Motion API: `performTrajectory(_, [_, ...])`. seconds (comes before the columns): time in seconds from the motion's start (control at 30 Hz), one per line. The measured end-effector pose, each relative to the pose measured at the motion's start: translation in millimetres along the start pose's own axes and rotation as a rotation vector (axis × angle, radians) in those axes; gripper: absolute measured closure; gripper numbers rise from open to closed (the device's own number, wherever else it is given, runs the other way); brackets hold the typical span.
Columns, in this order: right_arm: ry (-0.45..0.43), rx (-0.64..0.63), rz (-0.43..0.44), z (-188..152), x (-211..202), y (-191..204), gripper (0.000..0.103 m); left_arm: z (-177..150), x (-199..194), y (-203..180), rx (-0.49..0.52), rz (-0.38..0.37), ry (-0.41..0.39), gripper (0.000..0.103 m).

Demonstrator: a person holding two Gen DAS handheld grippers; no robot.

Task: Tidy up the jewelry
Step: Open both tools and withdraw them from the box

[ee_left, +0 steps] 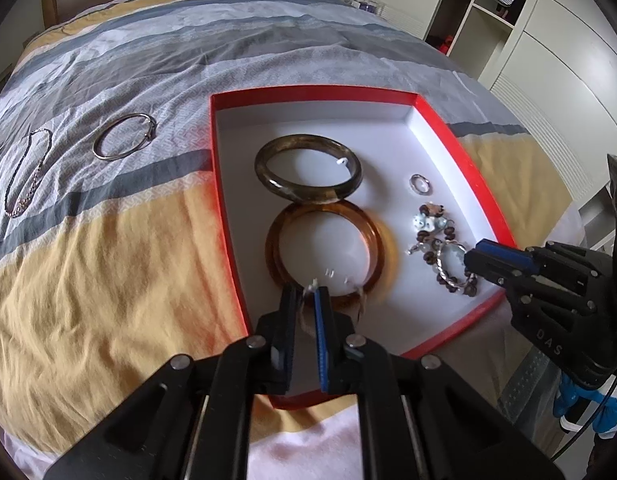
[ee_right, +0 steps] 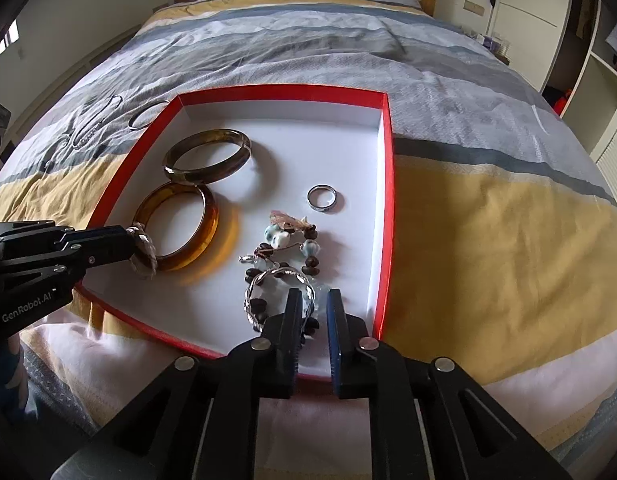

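Sorting looks a bit over halfway done, judging by what's already sitting in the red box [ee_right: 388,184] on the bed [ee_right: 488,240]. Inside the box: a dark olive bangle [ee_left: 307,174] toward the far left, an amber bangle [ee_left: 328,256] touching it on the near side, a small silver ring [ee_right: 322,197] right of the middle, and a tangle of beaded bracelet [ee_right: 286,248] with pale blue ceramic beads near the right wall, plus a twisted silver bangle [ee_right: 274,294] lying on that tangle at its near end. Still outside the box, off to its left on the bedspread: a thin silver bangle [ee_left: 123,142] and a fine chain [ee_left: 26,174] further left, so I'd guess at least 2 pieces are left to bring in. Left claw [ee_left: 307,300] comes in over the near wall of the box, angled steeply down, right at the near edge of the amber bangle. There's something pale and twisted between its fingers, blurry in its own view, and the gap looks narrow, so I can't tell if it's pinching or has just let go. Right claw [ee_right: 313,300] also tips steeply down over the near right part of the box, fingers slightly apart and straddling the near rim of the twisted silver bangle without visibly pressing on it, so I'd call it released.
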State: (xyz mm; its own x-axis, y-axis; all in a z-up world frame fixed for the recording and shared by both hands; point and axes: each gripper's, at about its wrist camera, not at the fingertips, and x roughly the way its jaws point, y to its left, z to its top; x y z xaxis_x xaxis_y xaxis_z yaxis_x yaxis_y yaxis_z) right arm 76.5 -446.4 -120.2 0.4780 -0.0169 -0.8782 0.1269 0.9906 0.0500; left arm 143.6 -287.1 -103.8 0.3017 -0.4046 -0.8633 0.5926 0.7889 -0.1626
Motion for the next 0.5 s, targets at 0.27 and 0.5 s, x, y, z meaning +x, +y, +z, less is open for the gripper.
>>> performTrajectory(0.27, [-0.023,0.016,-0.006,-5,-21,0,0.087,-3,-26,-5,0.003,-0.023,-0.038,0.084])
performTrajectory(0.5, [-0.065,0.014,0.002,-4,-49,11,0.087,-3,-69,12,-0.035,-0.007,-0.119,0.076])
